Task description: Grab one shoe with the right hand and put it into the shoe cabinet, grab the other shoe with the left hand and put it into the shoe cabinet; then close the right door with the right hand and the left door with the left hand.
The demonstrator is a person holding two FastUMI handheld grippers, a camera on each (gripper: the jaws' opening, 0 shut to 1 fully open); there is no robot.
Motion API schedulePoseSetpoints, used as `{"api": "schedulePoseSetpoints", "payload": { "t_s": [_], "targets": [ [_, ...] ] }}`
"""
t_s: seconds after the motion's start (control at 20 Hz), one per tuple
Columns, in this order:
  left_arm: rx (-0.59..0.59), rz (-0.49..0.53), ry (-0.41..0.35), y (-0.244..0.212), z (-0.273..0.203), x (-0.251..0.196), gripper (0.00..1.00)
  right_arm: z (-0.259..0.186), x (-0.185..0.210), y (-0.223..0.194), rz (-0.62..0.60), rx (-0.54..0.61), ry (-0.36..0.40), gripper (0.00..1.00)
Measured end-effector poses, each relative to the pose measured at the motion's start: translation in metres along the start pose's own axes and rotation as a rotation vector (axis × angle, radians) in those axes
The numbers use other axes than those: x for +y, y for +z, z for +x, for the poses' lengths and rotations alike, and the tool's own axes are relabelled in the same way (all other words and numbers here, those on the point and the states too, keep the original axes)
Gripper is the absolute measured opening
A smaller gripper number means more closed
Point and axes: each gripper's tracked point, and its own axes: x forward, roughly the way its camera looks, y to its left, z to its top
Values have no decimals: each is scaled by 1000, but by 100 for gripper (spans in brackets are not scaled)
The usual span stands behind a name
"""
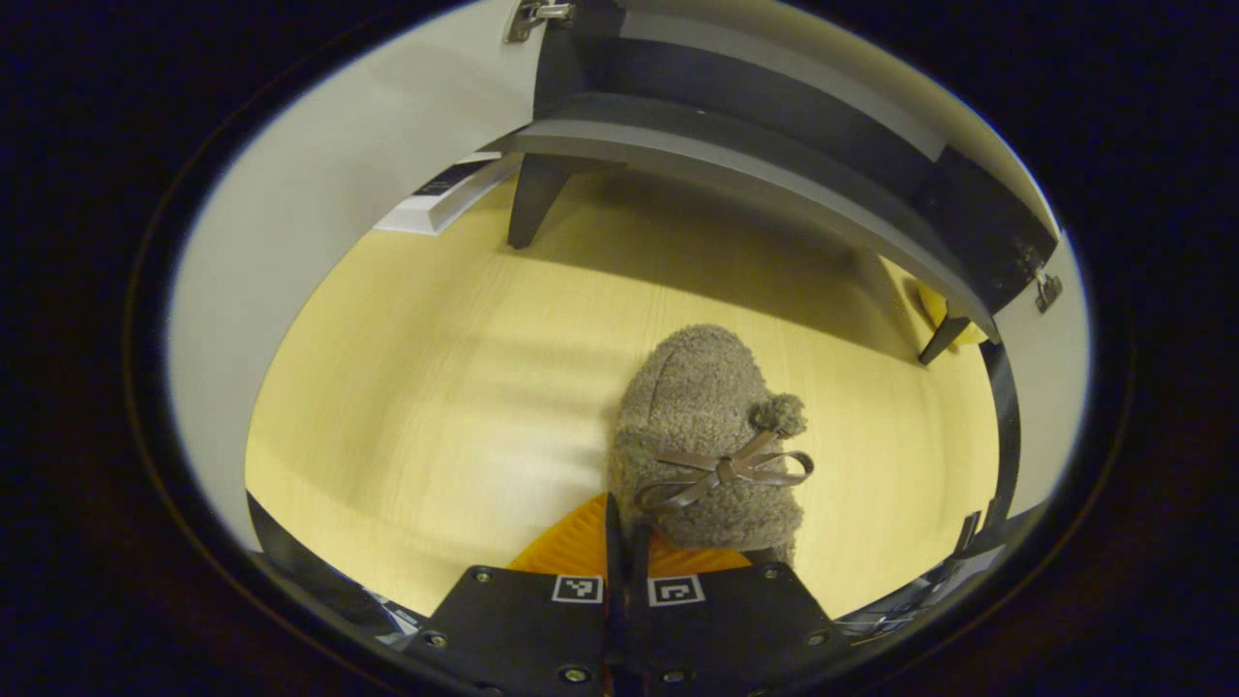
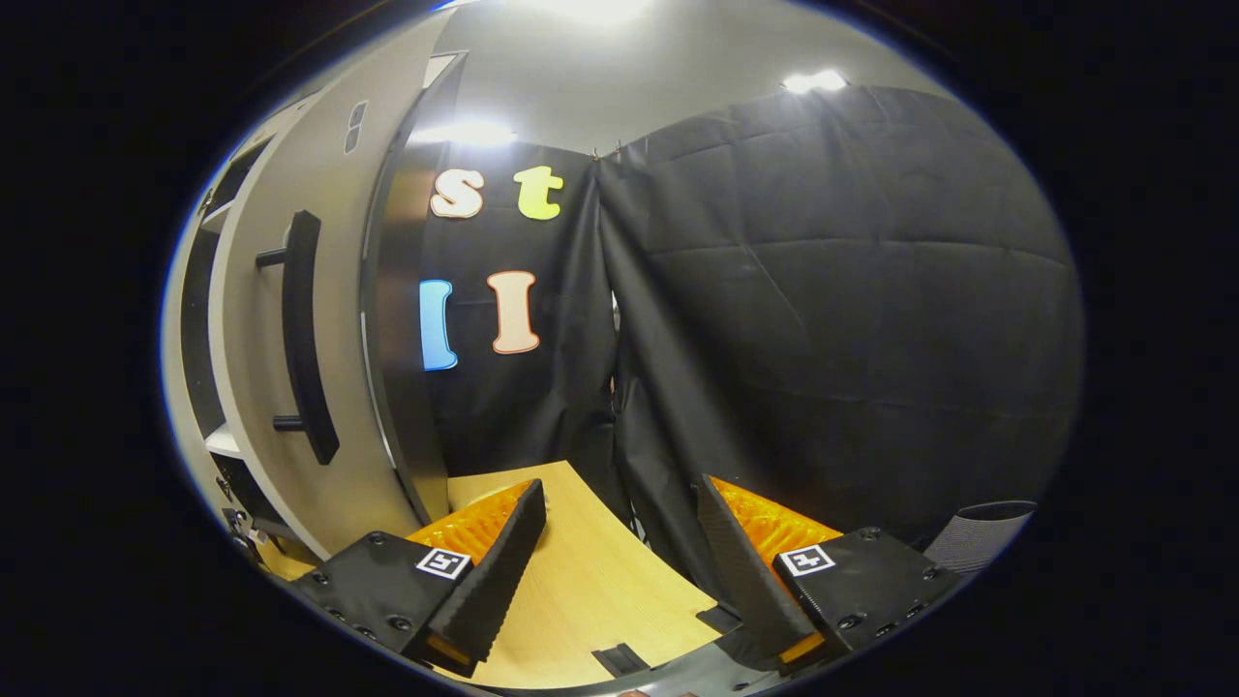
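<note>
A fuzzy grey-brown slipper (image 1: 702, 436) with a bow and a pom-pom hangs just ahead of my left gripper (image 1: 624, 523), which is shut on its rear edge. It is over the wooden floor (image 1: 436, 387), short of the shoe cabinet's bottom shelf (image 1: 755, 174). The cabinet's left door (image 1: 319, 174) stands open on the left, and its right door (image 1: 1050, 387) is open on the right. In the right gripper view my right gripper (image 2: 619, 499) is open and holds nothing. The right door (image 2: 329, 319) with its black bar handle (image 2: 305, 339) stands to its left.
The cabinet stands on dark legs (image 1: 532, 198), with a gap under the bottom shelf. A yellow object (image 1: 934, 305) lies behind the right leg. Black cloth (image 2: 823, 290) hangs ahead of the right gripper. A white-edged board (image 1: 445, 194) lies on the floor at the back left.
</note>
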Motion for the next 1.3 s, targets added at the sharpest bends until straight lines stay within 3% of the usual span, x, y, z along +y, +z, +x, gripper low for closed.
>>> {"api": "schedulePoseSetpoints", "payload": {
  "t_s": [0.25,0.3,0.5,0.65,0.8,0.95,1.05,1.1,1.15,1.3],
  "targets": [
    [-81,83,-16,27,-8,6,2,16,-3,2,11,-7,-3,96],
    [-86,75,-31,21,-4,6,2,18,-3,1,19,2,-7,100],
    [-136,47,-115,20,6,3,2,26,-7,18,20,-24,-40,95],
    [-177,100,-190,27,13,1,2,31,-1,33,16,-55,-29,99],
    [-230,124,-221,36,17,2,1,33,2,38,4,-62,-20,95],
    [-302,103,-266,67,14,-1,2,29,6,53,-30,-91,-19,99],
    [-340,93,-297,82,9,0,7,25,7,62,-72,-120,-33,95],
    [-365,88,-312,97,11,2,2,25,7,64,-93,-132,-40,100],
    [-391,92,-320,105,7,2,2,23,7,65,-109,-136,-47,96],
    [-462,123,-288,138,9,3,2,16,11,62,-98,-132,-40,100]
  ]
}}
